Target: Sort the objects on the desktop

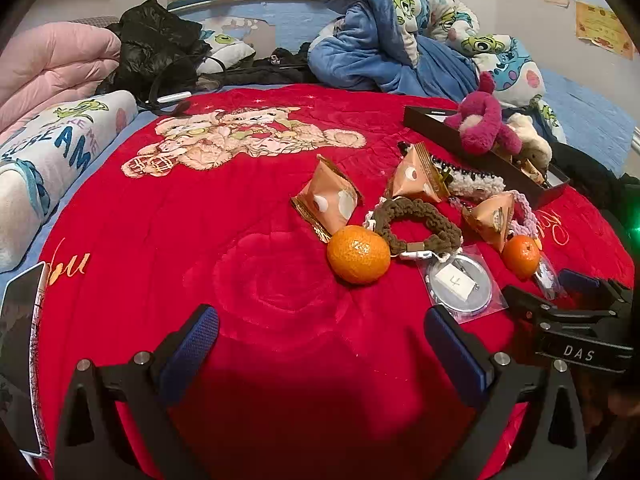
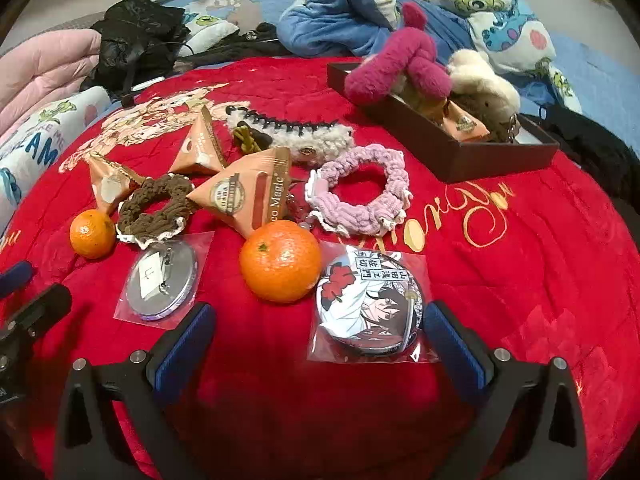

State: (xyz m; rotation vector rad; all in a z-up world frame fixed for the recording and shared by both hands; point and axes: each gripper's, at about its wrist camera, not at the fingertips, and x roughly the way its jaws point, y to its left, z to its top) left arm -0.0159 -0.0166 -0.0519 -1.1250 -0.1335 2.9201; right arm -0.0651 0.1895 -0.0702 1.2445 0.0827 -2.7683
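Small objects lie on a red blanket point(image 1: 248, 264). My left gripper point(image 1: 320, 336) hovers open over bare blanket, short of a tangerine point(image 1: 358, 254) and a brown scrunchie point(image 1: 420, 220). My right gripper point(image 2: 320, 320) is open too. A bagged picture badge point(image 2: 370, 308) lies just ahead of it, near the right finger, untouched. Beyond it sit a larger tangerine point(image 2: 280, 260), a pink scrunchie point(image 2: 360, 196), three triangular snack packs point(image 2: 244, 196) and a face-down badge point(image 2: 160, 280). A dark box point(image 2: 500, 160) at the back right holds plush toys point(image 2: 400, 60).
A fluffy hair claw point(image 2: 304, 136) lies behind the packs. Pillows point(image 1: 48, 168), a black jacket point(image 1: 156, 48) and blue bedding point(image 1: 380, 40) ring the blanket's far side. A phone point(image 1: 20, 356) lies at the left edge. Each gripper shows in the other's view.
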